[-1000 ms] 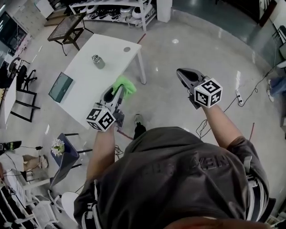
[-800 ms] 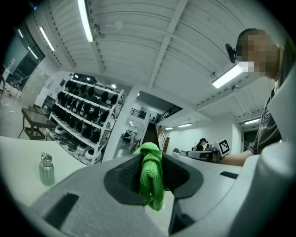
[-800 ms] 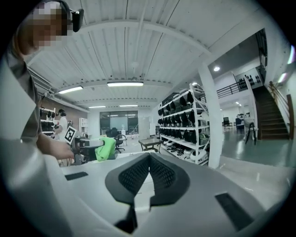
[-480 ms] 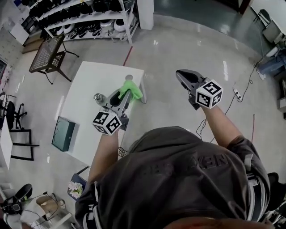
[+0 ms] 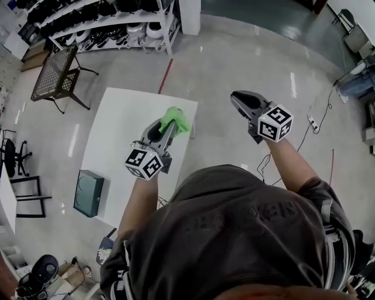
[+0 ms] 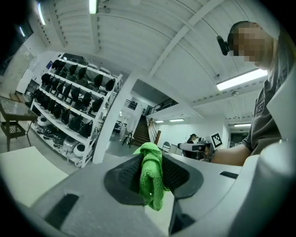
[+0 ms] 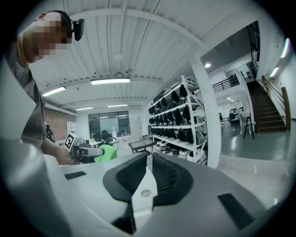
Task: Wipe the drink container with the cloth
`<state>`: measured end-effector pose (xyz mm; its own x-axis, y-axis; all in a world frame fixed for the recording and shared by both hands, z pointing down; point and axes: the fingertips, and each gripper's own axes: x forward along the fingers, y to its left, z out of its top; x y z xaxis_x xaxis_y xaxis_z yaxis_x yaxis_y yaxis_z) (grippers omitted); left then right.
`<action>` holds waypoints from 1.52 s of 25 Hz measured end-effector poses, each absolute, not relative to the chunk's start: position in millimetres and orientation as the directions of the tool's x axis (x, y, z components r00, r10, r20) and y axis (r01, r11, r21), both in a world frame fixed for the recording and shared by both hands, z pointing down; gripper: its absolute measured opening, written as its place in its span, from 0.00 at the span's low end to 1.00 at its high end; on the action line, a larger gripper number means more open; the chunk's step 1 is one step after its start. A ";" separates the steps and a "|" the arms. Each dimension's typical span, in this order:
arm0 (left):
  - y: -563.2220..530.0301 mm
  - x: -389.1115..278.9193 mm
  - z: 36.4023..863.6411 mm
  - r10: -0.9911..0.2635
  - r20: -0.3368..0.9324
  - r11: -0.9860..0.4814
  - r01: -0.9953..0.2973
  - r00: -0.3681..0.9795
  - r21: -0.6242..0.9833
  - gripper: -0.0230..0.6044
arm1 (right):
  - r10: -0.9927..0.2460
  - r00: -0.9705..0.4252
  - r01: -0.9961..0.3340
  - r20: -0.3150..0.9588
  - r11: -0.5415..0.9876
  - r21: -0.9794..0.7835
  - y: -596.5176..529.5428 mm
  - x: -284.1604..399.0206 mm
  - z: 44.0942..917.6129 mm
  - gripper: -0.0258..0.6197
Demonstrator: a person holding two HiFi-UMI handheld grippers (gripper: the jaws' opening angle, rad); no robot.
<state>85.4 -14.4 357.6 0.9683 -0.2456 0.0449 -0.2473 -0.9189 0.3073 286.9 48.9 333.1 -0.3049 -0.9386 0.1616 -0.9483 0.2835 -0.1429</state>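
Note:
My left gripper (image 5: 166,130) hangs over the white table (image 5: 111,129), shut on a bright green cloth (image 5: 176,120) that bunches out past its tips. In the left gripper view the cloth (image 6: 151,178) is pinched between the dark pads of the left gripper (image 6: 152,172). The drink container is not visible now; the left gripper covers where it stood. My right gripper (image 5: 238,96) is held over the floor to the right of the table. Its jaws have just been opening by a sliver; in the right gripper view they (image 7: 147,163) are all but together, with nothing between them.
A dark green box (image 5: 89,193) lies on the table's near left part. A black mesh side table (image 5: 55,73) and a shelf rack of shoes (image 5: 117,17) stand beyond. Cables and a power strip (image 5: 313,123) lie on the floor at right.
The person has walked up to the table, which now lies straight ahead. Both grippers came along. The metal container, seen left of the left gripper before, is now hidden behind it.

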 end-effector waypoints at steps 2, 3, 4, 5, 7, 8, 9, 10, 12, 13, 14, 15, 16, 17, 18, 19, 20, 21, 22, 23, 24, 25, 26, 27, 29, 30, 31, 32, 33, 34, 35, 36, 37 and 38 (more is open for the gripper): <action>-24.0 89.1 362.1 -0.259 0.055 -0.913 -0.262 0.964 0.313 0.19 | -0.934 -0.317 -0.944 0.163 0.293 -0.155 36.4 294.2 337.7 0.09; -28.5 91.3 364.7 -0.267 0.060 -0.909 -0.272 0.962 0.315 0.19 | -0.931 -0.326 -0.940 0.163 0.301 -0.160 29.9 298.0 340.2 0.10; -32.6 93.8 367.6 -0.278 0.065 -0.905 -0.285 0.958 0.315 0.19 | -0.927 -0.339 -0.935 0.161 0.313 -0.163 23.4 301.8 343.0 0.10; -36.1 96.9 370.0 -0.291 0.070 -0.901 -0.298 0.954 0.314 0.19 | -0.921 -0.354 -0.930 0.160 0.329 -0.166 16.9 306.0 345.7 0.11; -41.8 106.4 372.3 -0.320 0.080 -0.893 -0.329 0.944 0.306 0.19 | -0.908 -0.390 -0.915 0.154 0.364 -0.172 3.9 317.5 348.6 0.13; -44.6 113.0 372.4 -0.336 0.084 -0.889 -0.345 0.938 0.302 0.19 | -0.900 -0.410 -0.906 0.149 0.384 -0.176 -2.8 324.6 348.8 0.13; -47.2 120.2 372.8 -0.354 0.089 -0.882 -0.364 0.931 0.299 0.19 | -0.891 -0.431 -0.896 0.144 0.405 -0.181 -9.5 331.9 349.2 0.14; -49.1 127.2 374.1 -0.375 0.094 -0.873 -0.385 0.922 0.300 0.19 | -0.879 -0.455 -0.885 0.142 0.428 -0.185 -15.9 338.7 350.4 0.15; -50.1 139.5 377.0 -0.426 0.100 -0.846 -0.435 0.899 0.309 0.19 | -0.846 -0.513 -0.854 0.147 0.486 -0.186 -29.5 350.0 353.3 0.16; -50.4 144.7 377.2 -0.454 0.101 -0.830 -0.461 0.885 0.314 0.19 | -0.823 -0.547 -0.834 0.152 0.521 -0.179 -37.5 354.2 353.1 0.17; -51.7 149.5 376.4 -0.480 0.101 -0.814 -0.486 0.871 0.318 0.19 | -0.800 -0.579 -0.814 0.158 0.556 -0.166 -45.9 357.8 351.9 0.18; -54.4 154.0 375.2 -0.504 0.102 -0.799 -0.508 0.858 0.321 0.19 | -0.778 -0.606 -0.795 0.166 0.588 -0.148 -54.0 360.7 350.3 0.19; -58.0 157.6 374.1 -0.524 0.103 -0.786 -0.526 0.846 0.325 0.19 | -0.757 -0.629 -0.777 0.176 0.616 -0.129 -61.6 362.6 349.0 0.20; -61.7 159.6 373.7 -0.541 0.104 -0.773 -0.542 0.834 0.330 0.19 | -0.738 -0.649 -0.760 0.187 0.640 -0.113 -68.5 362.5 348.3 0.21; -65.0 159.2 374.4 -0.556 0.107 -0.760 -0.557 0.824 0.335 0.19 | -0.718 -0.667 -0.743 0.197 0.662 -0.100 -75.1 359.9 348.6 0.23; -67.8 156.2 376.3 -0.569 0.112 -0.749 -0.570 0.815 0.338 0.19 | -0.699 -0.685 -0.725 0.205 0.683 -0.092 -81.6 354.8 349.6 0.23; -70.5 151.1 378.7 -0.578 0.119 -0.741 -0.581 0.807 0.338 0.19 | -0.682 -0.700 -0.708 0.210 0.701 -0.087 -88.2 347.6 350.8 0.24; -73.4 144.7 381.1 -0.584 0.126 -0.736 -0.589 0.802 0.335 0.19 | -0.668 -0.713 -0.695 0.212 0.714 -0.084 -94.8 339.4 352.1 0.25; -76.6 138.1 383.6 -0.587 0.130 -0.734 -0.593 0.799 0.332 0.19 | -0.659 -0.721 -0.686 0.214 0.723 -0.082 -101.2 331.0 353.4 0.25; -79.6 131.7 386.2 -0.587 0.133 -0.734 -0.594 0.799 0.330 0.19 | -0.654 -0.725 -0.681 0.216 0.728 -0.081 -107.2 322.7 354.8 0.25; -82.1 125.7 389.2 -0.584 0.136 -0.734 -0.592 0.800 0.331 0.19 | -0.653 -0.726 -0.680 0.218 0.729 -0.080 -112.0 314.8 356.5 0.25; -84.0 120.3 392.2 -0.580 0.138 -0.736 -0.589 0.803 0.334 0.19 | -0.653 -0.725 -0.681 0.221 0.728 -0.081 -115.3 307.4 358.4 0.26; -85.6 115.7 394.3 -0.574 0.140 -0.739 -0.584 0.807 0.336 0.19 | -0.652 -0.724 -0.681 0.224 0.727 -0.084 -117.3 300.4 360.3 0.26; -87.1 111.9 395.1 -0.569 0.140 -0.742 -0.580 0.810 0.338 0.19 | -0.649 -0.726 -0.679 0.229 0.729 -0.087 -118.6 293.6 362.1 0.26; -89.7 103.8 393.3 -0.567 0.134 -0.744 -0.575 0.813 0.340 0.19 | -0.626 -0.738 -0.660 0.251 0.747 -0.080 -121.5 277.6 364.3 0.26; -90.0 98.3 391.9 -0.571 0.130 -0.742 -0.577 0.811 0.342 0.19 | -0.606 -0.750 -0.642 0.267 0.763 -0.071 -123.1 267.1 364.3 0.26; -89.3 91.5 390.6 -0.578 0.128 -0.736 -0.582 0.806 0.346 0.19 | -0.580 -0.764 -0.617 0.283 0.784 -0.060 -124.7 255.0 363.5 0.26; -87.4 83.7 389.7 -0.587 0.127 -0.727 -0.590 0.799 0.351 0.19 | -0.548 -0.781 -0.587 0.299 0.808 -0.050 -126.5 241.4 362.2 0.26; -84.6 75.1 389.2 -0.599 0.129 -0.716 -0.600 0.791 0.356 0.19 | -0.512 -0.799 -0.551 0.315 0.833 -0.042 -128.4 226.4 361.1 0.27; -81.1 65.6 389.2 -0.612 0.132 -0.704 -0.613 0.780 0.359 0.19 | -0.472 -0.817 -0.511 0.330 0.859 -0.037 -130.4 209.9 360.5 0.28; -76.9 55.0 389.7 -0.628 0.135 -0.689 -0.629 0.766 0.360 0.19 | -0.427 -0.835 -0.466 0.346 0.884 -0.033 -132.2 191.8 361.1 0.29; -71.9 43.4 391.2 -0.646 0.140 -0.672 -0.646 0.750 0.361 0.19 | -0.379 -0.852 -0.418 0.361 0.908 -0.031 -133.1 172.3 363.1 0.30; -66.0 31.3 393.6 -0.666 0.145 -0.653 -0.665 0.732 0.362 0.19 | -0.330 -0.866 -0.366 0.377 0.930 -0.028 -132.9 151.9 366.6 0.31; -59.7 19.1 396.8 -0.686 0.151 -0.631 -0.685 0.712 0.364 0.19 | -0.280 -0.875 -0.315 0.394 0.949 -0.024 -131.5 131.5 371.4 0.32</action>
<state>19.1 -59.7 396.8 0.7122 -0.6856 0.1508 -0.6848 -0.6313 0.3640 131.5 -131.5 371.4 -0.8754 -0.2804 0.3938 -0.3145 0.9490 -0.0235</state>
